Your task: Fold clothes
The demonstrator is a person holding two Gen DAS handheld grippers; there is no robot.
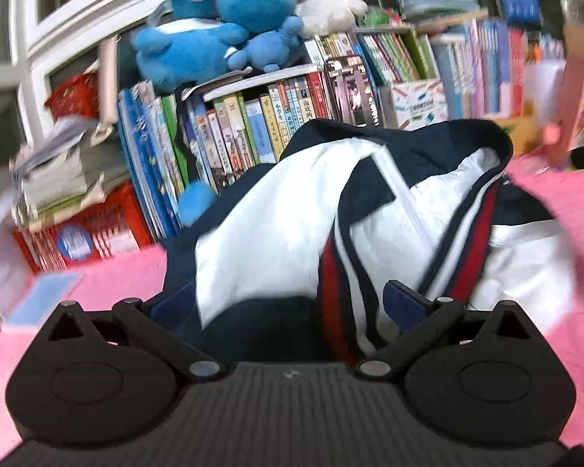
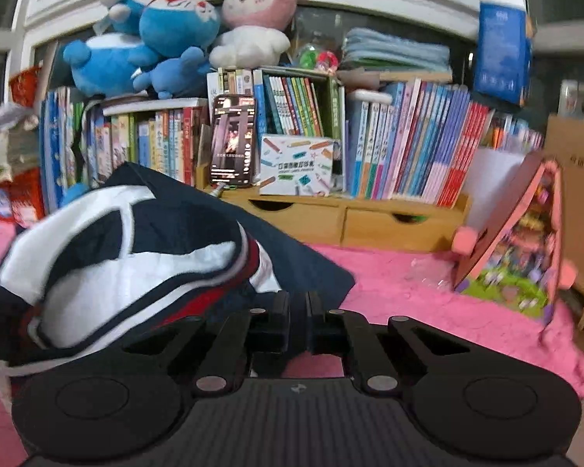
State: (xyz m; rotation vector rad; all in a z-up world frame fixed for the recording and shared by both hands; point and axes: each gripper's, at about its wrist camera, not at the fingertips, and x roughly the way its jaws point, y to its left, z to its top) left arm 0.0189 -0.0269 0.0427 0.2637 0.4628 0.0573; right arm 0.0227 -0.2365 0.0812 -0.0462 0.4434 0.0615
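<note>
Two hand-held grippers | left hand-held gripper (image 1: 288, 299) spread wide around bunched jacket (image 1: 292, 210) | right hand-held gripper (image 2: 296, 307) pinched on jacket's navy edge | jacket heaped on pink blanket (image 2: 408, 284) | bookshelf (image 2: 370, 148) behind

We look low over each tool's fingers toward the books (image 2: 284, 109). From the left gripper (image 1: 288, 303) the jacket (image 1: 292, 210) fills the view, close ahead between its spread fingers. From the right gripper (image 2: 296, 307) the jacket (image 2: 128, 241) lies ahead-left. Both views share jacket, books, blue plush (image 1: 214, 35) (image 2: 136, 46) and pink blanket (image 2: 408, 295).
</note>
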